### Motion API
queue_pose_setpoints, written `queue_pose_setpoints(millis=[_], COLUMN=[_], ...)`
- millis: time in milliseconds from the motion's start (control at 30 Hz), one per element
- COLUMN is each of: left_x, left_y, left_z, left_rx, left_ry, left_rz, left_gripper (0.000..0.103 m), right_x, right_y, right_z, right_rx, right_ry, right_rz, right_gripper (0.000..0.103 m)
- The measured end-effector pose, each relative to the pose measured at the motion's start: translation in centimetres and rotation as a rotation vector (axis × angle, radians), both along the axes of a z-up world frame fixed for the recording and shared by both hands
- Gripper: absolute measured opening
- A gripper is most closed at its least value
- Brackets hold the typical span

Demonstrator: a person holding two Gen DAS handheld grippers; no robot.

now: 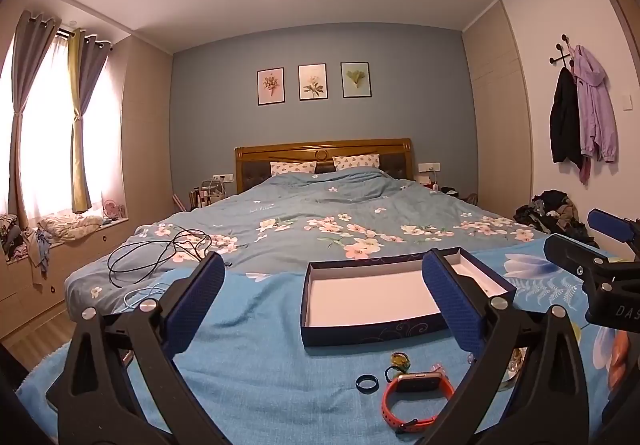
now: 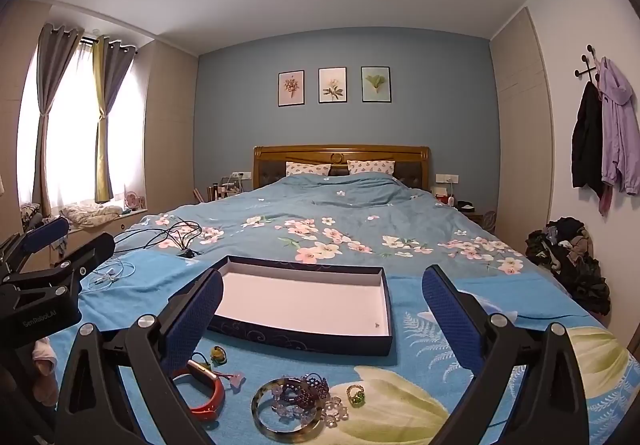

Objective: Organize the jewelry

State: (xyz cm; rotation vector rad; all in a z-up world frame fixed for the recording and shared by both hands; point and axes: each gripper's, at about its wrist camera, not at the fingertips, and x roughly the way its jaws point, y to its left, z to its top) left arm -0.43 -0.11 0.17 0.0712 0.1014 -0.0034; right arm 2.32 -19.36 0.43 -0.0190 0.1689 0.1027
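Box [image 2: 304, 305]: open, white floor, 1 tiny dark speck near right corner.
Left gripper [image 1: 320, 305]: jaws released, nothing held.
Right gripper [image 2: 320, 317]: jaws released, nothing held.

A home bedroom: made bed [image 1: 320, 213], curtains [image 1: 80, 117], hanging jackets [image 1: 580, 117].

Right gripper [image 2: 322, 309] hovered over blue blanket [image 2: 432, 349], jaws spread wide, nothing between pads. Open dark-blue box [image 2: 304, 337] lay ahead, white inside, one tiny dark speck near its right corner. Just before box: orange watch [image 2: 210, 403] at left, partly behind left finger; mottled bangle [image 2: 286, 431]; purple bead bracelet [image 2: 304, 391]; green ring [image 2: 355, 393]. Left gripper [image 2: 68, 237] was at left edge, also wide open, empty. Black cables [image 2: 176, 233] lay on floral duvet [image 2: 340, 213] beyond.
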Motion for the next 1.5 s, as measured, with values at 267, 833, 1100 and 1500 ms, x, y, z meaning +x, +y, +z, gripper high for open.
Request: queue_pose_setpoints(millis=[267,833,1100,1500], left_x=[-0.16,-0.22,-0.22,-0.22], left_y=[0.12,0.18,0.13,0.18], left_z=[-0.02,-0.05,-0.05,-0.04], left_rx=[0.001,0.000,0.001,0.000], left_ry=[0.000,0.002,0.003,0.003], left_rz=[-0.002,-0.006,-0.006,-0.006], left_gripper=[0.097,0.097,0.097,0.097], right_x=[0.27,0.19,0.29,0.45], right_y=[-0.35,-0.72,-0.73,-0.83], right_z=[-0.41,-0.35,-0.44,-0.47], right_rx=[0.011,0.020,0.020,0.024], right_ry=[0.004,0.007,0.010,0.011], right_rz=[-0.002,0.000,0.003,0.002], right_gripper=[0.096,0.096,0.096,0.096])
